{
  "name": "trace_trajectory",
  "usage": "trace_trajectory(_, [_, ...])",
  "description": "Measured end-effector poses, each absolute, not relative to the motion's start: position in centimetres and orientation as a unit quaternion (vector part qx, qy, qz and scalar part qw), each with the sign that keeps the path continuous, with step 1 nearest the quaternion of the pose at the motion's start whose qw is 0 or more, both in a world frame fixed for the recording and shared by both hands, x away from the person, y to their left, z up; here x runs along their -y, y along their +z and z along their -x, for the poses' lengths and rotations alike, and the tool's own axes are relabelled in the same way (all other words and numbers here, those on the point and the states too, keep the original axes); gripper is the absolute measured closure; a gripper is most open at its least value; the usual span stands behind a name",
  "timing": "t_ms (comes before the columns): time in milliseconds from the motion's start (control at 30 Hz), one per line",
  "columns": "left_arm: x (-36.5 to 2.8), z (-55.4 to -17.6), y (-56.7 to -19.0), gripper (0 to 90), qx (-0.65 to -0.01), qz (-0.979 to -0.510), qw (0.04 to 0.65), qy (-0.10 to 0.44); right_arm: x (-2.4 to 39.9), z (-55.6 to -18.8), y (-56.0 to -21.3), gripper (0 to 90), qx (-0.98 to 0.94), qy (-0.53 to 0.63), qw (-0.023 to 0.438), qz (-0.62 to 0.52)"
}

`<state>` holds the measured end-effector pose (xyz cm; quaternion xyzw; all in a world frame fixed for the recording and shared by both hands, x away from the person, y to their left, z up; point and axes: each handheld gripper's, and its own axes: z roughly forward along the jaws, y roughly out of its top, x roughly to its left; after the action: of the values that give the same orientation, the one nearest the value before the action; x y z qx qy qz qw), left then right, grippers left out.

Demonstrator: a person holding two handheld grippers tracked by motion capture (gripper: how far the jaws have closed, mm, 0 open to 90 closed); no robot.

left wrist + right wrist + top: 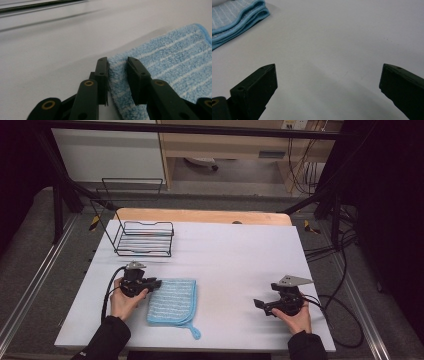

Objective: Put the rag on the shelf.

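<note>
cloth [172, 301]: folded blue terry, pale stripes, darker piped edge, a small loop at its near corner. it lies flat on the white table [235, 260], left of centre, near my side. my left gripper [156, 283] sits at the cloth's left edge; in the left gripper view the black flat pads straddle a ridge of fuzzy pile [117, 75], one pad against the edge, the other just clear, so parted, not pinching. my right gripper [258, 304] rests well apart on bare table, jaws spread wide, nothing between; its view catches the cloth's stacked layers [234, 20] far off. black wire rack [144, 238], thin rods, stands at the far left.
</note>
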<state>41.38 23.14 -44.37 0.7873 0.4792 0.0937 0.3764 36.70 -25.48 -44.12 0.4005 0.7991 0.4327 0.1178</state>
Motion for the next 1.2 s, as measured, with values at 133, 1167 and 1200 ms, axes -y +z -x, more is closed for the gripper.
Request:
trace_trajectory(133, [-23.1, -41.4, -44.6, 73.0, -0.478, -0.79, 0.374, 0.088, 25.4, -36.7, -44.1, 2.1, -0.799, 0.434, 0.12, -0.399])
trace_trajectory(1167, [-22.7, -41.1, -44.8, 78.9, -0.457, -0.802, 0.37, 0.105, 12.6, -40.6, -41.8, 4.4, -0.804, 0.439, 0.11, -0.386])
trace_trajectory(1200, [-22.7, -41.1, -44.8, 78.9, -0.457, -0.802, 0.371, 0.105, 11.9, -40.8, -41.8, 4.8, -0.805, 0.439, 0.11, -0.384])
